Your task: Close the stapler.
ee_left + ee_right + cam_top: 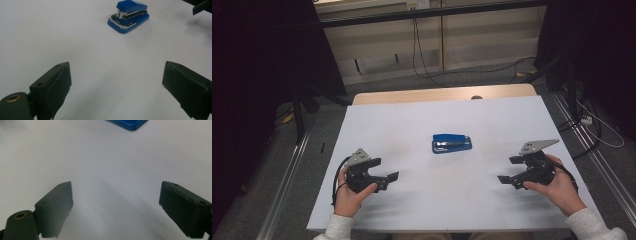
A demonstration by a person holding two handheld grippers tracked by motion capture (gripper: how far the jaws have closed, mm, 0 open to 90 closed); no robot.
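A blue stapler (452, 143) lies near the middle of the white table (412, 125), its metal magazine showing. In the left gripper view the stapler (128, 15) sits far ahead, right of centre. In the right gripper view only a blue corner of the stapler (127, 123) shows at the top edge. My left gripper (386, 169) rests low at the front left, open, nothing between its jaws. My right gripper (511, 170) rests at the front right, open and empty too. Both point inward toward the stapler, each well apart from it.
The white table top overlies a wooden desk (442, 93) whose far edge shows. Black stands and cables (422, 55) lie on the carpet beyond. A jaw tip of the other gripper (201, 6) enters the left gripper view at top right.
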